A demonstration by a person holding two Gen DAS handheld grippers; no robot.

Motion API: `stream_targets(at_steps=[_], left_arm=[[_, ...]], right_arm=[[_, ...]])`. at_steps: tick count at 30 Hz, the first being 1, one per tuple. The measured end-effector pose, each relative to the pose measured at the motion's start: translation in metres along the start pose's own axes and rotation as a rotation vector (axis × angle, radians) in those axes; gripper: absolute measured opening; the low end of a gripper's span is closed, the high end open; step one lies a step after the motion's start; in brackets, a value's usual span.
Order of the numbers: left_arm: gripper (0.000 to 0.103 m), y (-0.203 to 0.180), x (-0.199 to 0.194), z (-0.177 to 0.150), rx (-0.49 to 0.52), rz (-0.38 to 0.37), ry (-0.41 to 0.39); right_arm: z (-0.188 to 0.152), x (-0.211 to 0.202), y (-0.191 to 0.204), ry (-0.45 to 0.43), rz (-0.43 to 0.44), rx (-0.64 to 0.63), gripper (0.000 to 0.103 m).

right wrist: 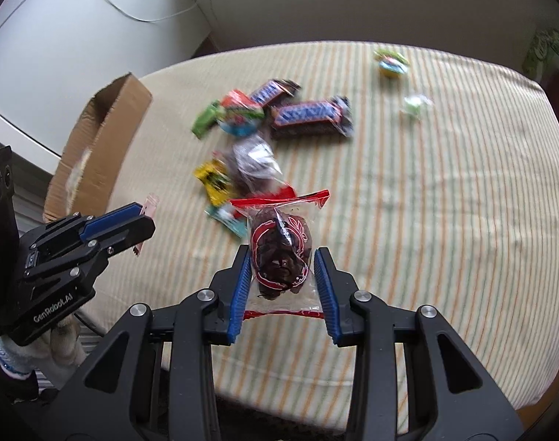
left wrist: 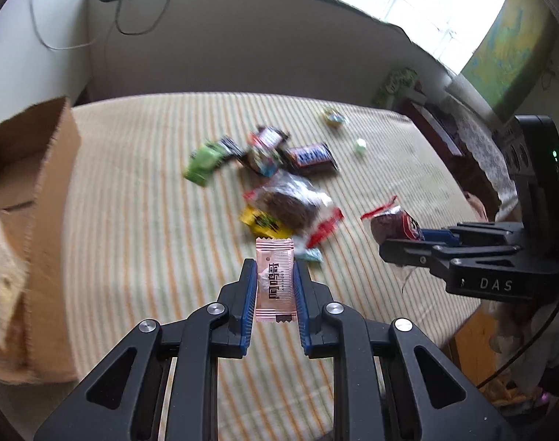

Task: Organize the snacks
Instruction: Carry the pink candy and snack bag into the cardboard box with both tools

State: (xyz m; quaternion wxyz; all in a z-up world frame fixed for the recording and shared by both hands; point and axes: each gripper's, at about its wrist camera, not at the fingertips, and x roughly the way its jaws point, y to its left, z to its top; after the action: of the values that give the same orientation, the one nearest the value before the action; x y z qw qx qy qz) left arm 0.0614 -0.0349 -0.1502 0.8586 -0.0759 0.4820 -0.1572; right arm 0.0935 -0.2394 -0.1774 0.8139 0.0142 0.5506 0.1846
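Observation:
My left gripper (left wrist: 275,270) is shut on a thin pink sachet (left wrist: 274,282) with a dark barcode, held above the striped table. My right gripper (right wrist: 282,257) is shut on a clear packet with red edges and a dark brown snack inside (right wrist: 281,248). From the left wrist view that packet (left wrist: 391,225) hangs at the right in the right gripper (left wrist: 397,242). In the right wrist view the left gripper (right wrist: 145,220) sits at the left with the pink sachet (right wrist: 149,205) poking out. A pile of snacks (left wrist: 272,176) lies mid-table.
An open cardboard box (left wrist: 25,228) stands at the table's left edge, also the cardboard box (right wrist: 99,147) in the right wrist view. Loose on the striped cloth (right wrist: 444,202) are chocolate bars (right wrist: 308,115), a green packet (left wrist: 204,161), a yellow packet (right wrist: 213,180), and small sweets (right wrist: 389,62) at the far side.

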Motion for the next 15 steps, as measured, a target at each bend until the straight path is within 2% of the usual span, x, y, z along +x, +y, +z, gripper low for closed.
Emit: stream_targets(at_steps=[6,15], left_arm=[[0.018,0.027,-0.023,0.013,-0.055,0.040,-0.061],[0.018,0.089,-0.060,0.023,-0.165,0.131,-0.135]], right_arm=[[0.029,-0.005,0.037,-0.029,0.031,-0.084,0.036],[0.076,0.003,0.104,-0.055,0.082,-0.218,0.036]])
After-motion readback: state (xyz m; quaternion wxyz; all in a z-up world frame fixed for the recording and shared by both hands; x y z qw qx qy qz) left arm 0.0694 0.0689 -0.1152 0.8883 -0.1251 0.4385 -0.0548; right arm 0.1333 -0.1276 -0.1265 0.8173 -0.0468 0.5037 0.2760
